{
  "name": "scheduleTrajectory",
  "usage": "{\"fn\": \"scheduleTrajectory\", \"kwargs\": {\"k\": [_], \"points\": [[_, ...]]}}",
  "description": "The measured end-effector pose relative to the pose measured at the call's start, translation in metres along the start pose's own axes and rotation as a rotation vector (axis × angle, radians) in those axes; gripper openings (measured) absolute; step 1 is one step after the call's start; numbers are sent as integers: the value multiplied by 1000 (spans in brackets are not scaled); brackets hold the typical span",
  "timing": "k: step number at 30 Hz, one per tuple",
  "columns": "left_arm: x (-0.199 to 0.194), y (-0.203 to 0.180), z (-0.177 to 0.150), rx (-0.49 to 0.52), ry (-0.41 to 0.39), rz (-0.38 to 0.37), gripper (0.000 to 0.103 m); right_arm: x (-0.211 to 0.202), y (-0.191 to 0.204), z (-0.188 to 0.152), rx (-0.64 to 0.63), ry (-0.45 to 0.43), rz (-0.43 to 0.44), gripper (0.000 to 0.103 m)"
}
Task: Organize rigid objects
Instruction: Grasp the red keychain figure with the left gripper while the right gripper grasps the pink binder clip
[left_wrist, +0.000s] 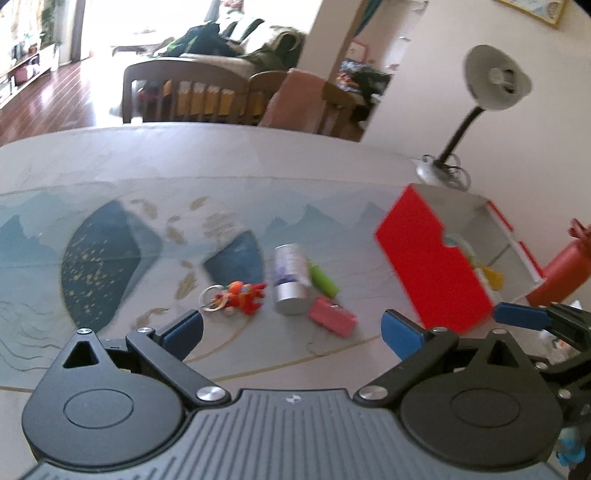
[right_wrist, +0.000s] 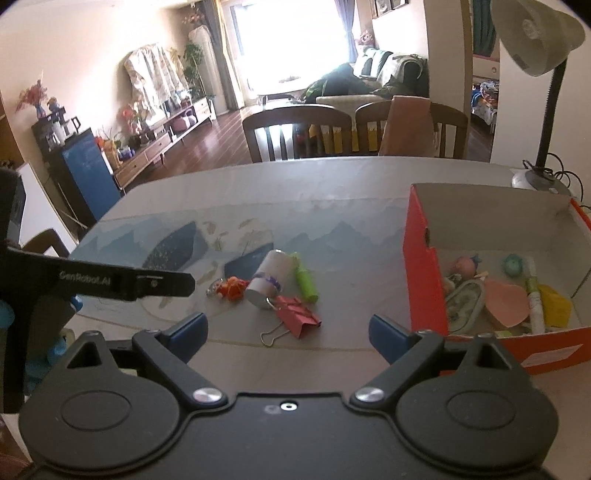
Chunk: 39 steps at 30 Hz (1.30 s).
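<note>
While both grippers hover empty, I judge a pick is next. Left wrist view: left gripper (left_wrist: 291, 328) jaws wide apart, nothing between; silver can (left_wrist: 289, 278), orange keychain (left_wrist: 243, 295), green tube (left_wrist: 323, 281) and pink clip (left_wrist: 332, 316) lie just beyond on the table (left_wrist: 258, 155).

Right wrist view: right gripper (right_wrist: 288, 330) likewise apart; red box (right_wrist: 424, 266) at right already holds small toys.

My left gripper (left_wrist: 291, 332): black linkage arms, silver pivot screws, blue finger pads (left_wrist: 400, 332), ribbed grey housing bottom centre. Right gripper (right_wrist: 288, 330): same build, smooth black housing, "GenRobot.AI" lettering mid-left.
</note>
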<state>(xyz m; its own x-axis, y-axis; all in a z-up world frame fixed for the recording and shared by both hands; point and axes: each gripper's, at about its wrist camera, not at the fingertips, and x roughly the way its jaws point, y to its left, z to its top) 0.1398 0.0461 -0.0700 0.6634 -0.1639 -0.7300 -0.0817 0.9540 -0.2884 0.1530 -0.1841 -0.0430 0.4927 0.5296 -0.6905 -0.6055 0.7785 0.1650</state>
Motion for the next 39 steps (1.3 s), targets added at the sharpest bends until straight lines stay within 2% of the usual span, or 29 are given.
{"fn": "scheduleTrajectory", "kwargs": {"k": [10, 18, 24, 34, 39], "points": [[40, 33, -5, -38, -1, 91, 103, 46, 6, -7, -59, 58, -29, 89], [71, 39, -8, -8, 9, 121, 103, 84, -1, -4, -83, 93, -40, 78], [91, 42, -12, 40, 12, 176, 103, 108, -2, -5, -117, 127, -40, 74], [104, 33, -15, 133, -22, 194, 102, 130, -4, -9, -159, 154, -36, 70], [111, 31, -13, 156, -25, 194, 99, 139, -5, -6, -175, 161, -25, 62]]}}
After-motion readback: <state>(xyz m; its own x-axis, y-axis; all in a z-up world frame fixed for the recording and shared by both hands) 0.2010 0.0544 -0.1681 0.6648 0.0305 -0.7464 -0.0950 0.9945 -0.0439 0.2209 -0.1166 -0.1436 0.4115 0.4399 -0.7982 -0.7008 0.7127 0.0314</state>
